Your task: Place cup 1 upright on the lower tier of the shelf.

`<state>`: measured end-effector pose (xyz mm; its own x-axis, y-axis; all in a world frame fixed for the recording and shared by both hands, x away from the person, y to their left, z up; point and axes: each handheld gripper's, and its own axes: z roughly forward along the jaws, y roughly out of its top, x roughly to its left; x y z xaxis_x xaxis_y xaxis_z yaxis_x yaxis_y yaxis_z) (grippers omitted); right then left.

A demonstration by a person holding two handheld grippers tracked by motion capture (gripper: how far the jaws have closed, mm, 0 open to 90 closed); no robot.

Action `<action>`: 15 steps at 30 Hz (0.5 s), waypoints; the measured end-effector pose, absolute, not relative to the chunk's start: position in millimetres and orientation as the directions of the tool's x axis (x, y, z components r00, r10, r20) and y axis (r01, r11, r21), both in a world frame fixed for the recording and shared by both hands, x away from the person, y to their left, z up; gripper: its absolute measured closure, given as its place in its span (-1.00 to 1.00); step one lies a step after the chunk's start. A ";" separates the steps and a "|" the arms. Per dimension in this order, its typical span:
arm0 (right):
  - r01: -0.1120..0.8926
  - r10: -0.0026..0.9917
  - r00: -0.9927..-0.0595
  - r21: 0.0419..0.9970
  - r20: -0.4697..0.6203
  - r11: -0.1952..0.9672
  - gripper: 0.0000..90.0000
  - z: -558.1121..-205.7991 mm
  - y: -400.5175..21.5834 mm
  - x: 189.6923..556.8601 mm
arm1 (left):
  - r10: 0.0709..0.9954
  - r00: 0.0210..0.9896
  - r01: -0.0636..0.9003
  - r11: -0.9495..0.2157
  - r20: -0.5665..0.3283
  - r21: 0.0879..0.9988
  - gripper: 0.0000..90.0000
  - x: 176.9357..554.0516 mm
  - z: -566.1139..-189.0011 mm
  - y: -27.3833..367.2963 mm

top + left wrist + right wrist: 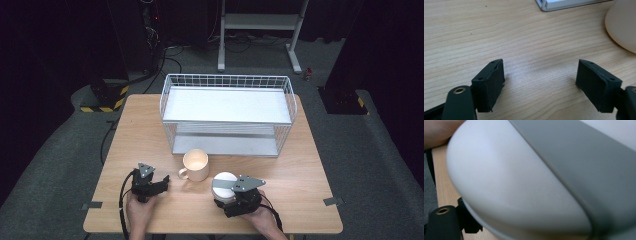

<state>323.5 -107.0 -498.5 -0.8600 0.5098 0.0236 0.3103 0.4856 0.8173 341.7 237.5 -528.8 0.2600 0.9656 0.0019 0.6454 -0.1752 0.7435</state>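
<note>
Your right tongs (226, 192) sit at a white-and-grey cup (223, 186) standing on the table (300, 170) near its front edge, just right of a cream mug (196, 164). In the right gripper view the cup's curved white wall with its grey band (584, 170) looms very close to the camera, lying between the jaws. Whether the pads already press on it cannot be told, since the cup hides them.

Your left tongs (540, 82) stand open over bare wood, with nothing between them. In the left gripper view the cream mug (622, 25) stands off to the right, apart from the jaws. Behind both vessels stands a white wire rack (227, 112) with two shelves.

The step in hand appears to be taking hold of the white-and-grey cup. To do it well:
- Keep the cup centred between the jaws, so that both pads meet its wall at the same height.
- Close evenly; the smooth round wall will probably slip if it is pinched off-centre.
- Lift straight up before moving it across, as the cream mug is close enough to be knocked.
- Keep your left tongs still and away from the mug handle.
</note>
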 end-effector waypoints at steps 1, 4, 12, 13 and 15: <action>0.304 0.509 -0.861 0.819 0.017 0.487 -0.71 -498.6 -106.8 323.7 | 0.966 0.260 0.645 -0.175 0.002 0.743 -0.49 341.7 -528.8 237.5; 0.294 0.502 -0.864 0.825 0.014 0.482 -0.69 -498.1 -106.7 323.1 | 0.966 0.260 0.646 -0.175 0.002 0.743 -0.49 341.7 -528.7 237.5; 0.273 0.501 -0.865 0.830 -0.009 0.486 -0.62 -497.8 -106.8 322.3 | 0.966 0.260 0.645 -0.175 0.002 0.743 -0.49 341.7 -528.8 237.6; 0.269 0.505 -0.863 0.831 -0.017 0.487 -0.60 -498.1 -106.9 321.8 | 0.966 0.260 0.646 -0.175 0.002 0.743 -0.49 341.7 -528.7 237.5; 0.269 0.506 -0.862 0.831 -0.017 0.487 -0.60 -498.2 -106.9 321.5 | 0.966 0.260 0.646 -0.175 0.002 0.743 -0.49 341.7 -528.7 237.6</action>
<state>321.5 -106.9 -498.2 -0.8624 0.5059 -0.0172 0.2688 0.4865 0.8313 341.7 237.6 -528.7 0.2599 0.9656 0.0021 0.6457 -0.1754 0.7432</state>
